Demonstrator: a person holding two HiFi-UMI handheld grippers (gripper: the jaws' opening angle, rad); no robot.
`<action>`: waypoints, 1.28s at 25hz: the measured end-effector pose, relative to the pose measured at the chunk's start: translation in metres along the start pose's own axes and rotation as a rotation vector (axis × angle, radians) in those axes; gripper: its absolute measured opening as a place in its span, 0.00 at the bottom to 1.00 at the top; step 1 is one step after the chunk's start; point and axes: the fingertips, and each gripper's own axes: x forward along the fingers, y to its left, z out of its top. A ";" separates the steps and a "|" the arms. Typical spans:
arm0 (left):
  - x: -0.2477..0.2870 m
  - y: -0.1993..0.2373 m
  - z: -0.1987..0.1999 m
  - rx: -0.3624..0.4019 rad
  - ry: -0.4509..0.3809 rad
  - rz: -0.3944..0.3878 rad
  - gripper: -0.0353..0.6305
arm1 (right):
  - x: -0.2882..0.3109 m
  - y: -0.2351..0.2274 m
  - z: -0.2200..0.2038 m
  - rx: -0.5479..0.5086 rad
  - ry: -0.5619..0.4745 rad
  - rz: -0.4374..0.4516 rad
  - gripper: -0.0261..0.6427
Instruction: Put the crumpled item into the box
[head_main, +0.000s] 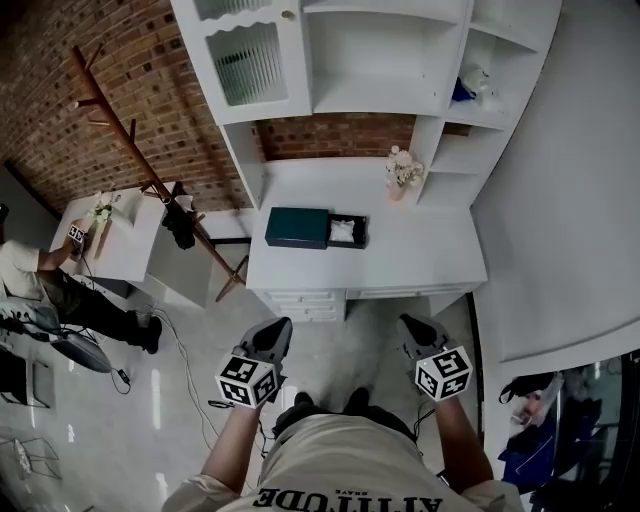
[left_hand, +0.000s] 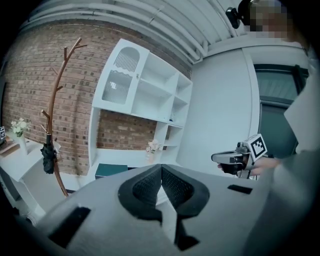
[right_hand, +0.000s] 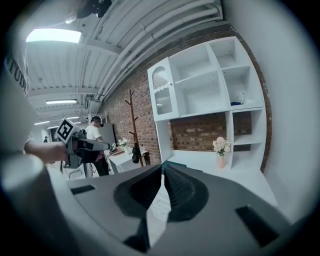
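Jaws of the left gripper (head_main: 277, 328) and right gripper (head_main: 410, 323) meet on nothing, low in frame, well apart from the desk (head_main: 420, 255), since the crumpled item (head_main: 343, 230) seemingly already lies in the box (head_main: 364, 232) at centre.

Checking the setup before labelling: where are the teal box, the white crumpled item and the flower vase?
teal box (head_main: 297, 227): head view, middle of its top.
white crumpled item (head_main: 343, 230): head view, its centre.
flower vase (head_main: 403, 170): head view, on the blossoms.
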 end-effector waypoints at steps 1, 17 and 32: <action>-0.006 0.003 0.001 0.002 -0.001 -0.007 0.09 | 0.002 0.007 0.003 0.002 -0.004 -0.004 0.09; -0.056 0.038 0.013 0.013 -0.044 -0.077 0.09 | 0.004 0.068 0.030 -0.025 -0.065 -0.050 0.09; -0.060 0.034 0.022 0.000 -0.080 -0.087 0.09 | -0.009 0.069 0.042 -0.023 -0.098 -0.078 0.09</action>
